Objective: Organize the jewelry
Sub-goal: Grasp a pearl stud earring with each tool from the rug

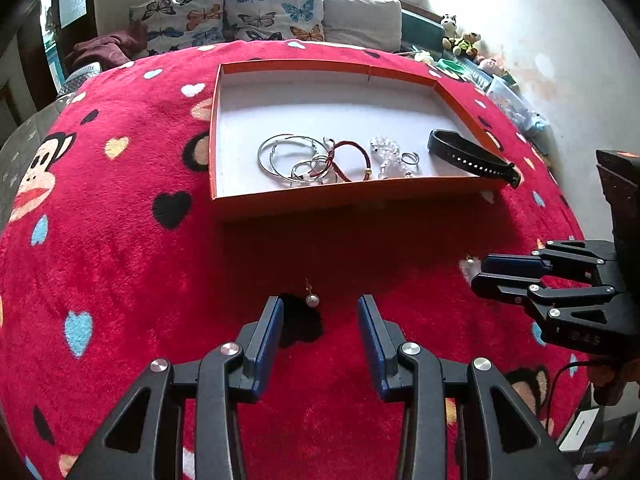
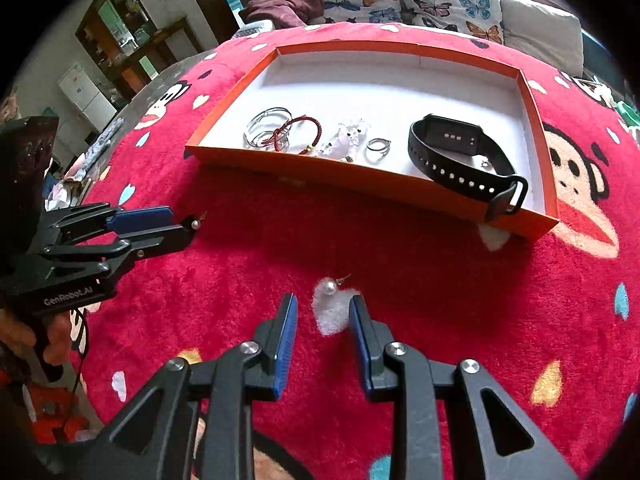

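An orange tray [image 1: 340, 200] [image 2: 360, 184] with a white floor holds silver bangles [image 1: 280, 156], a red cord bracelet [image 2: 308, 120], a crystal bead bracelet [image 2: 348, 136], a ring [image 2: 378, 146] and a black smart band [image 2: 452, 136]. Two pearl earrings lie loose on the red blanket in front of it. One pearl earring [image 1: 312, 300] sits just ahead of my left gripper [image 1: 320, 308], whose jaws stand apart around nothing. The other pearl earring [image 2: 330, 287] rests on a white heart just beyond my right gripper [image 2: 323, 304], also open and untouched by its pads.
The red monkey-print blanket [image 1: 120, 260] covers the whole work surface. Butterfly cushions [image 1: 240, 16] and a sofa stand behind it. Plush toys [image 1: 460, 36] and boxes line the far right wall. The two grippers point at each other's side, a short span apart.
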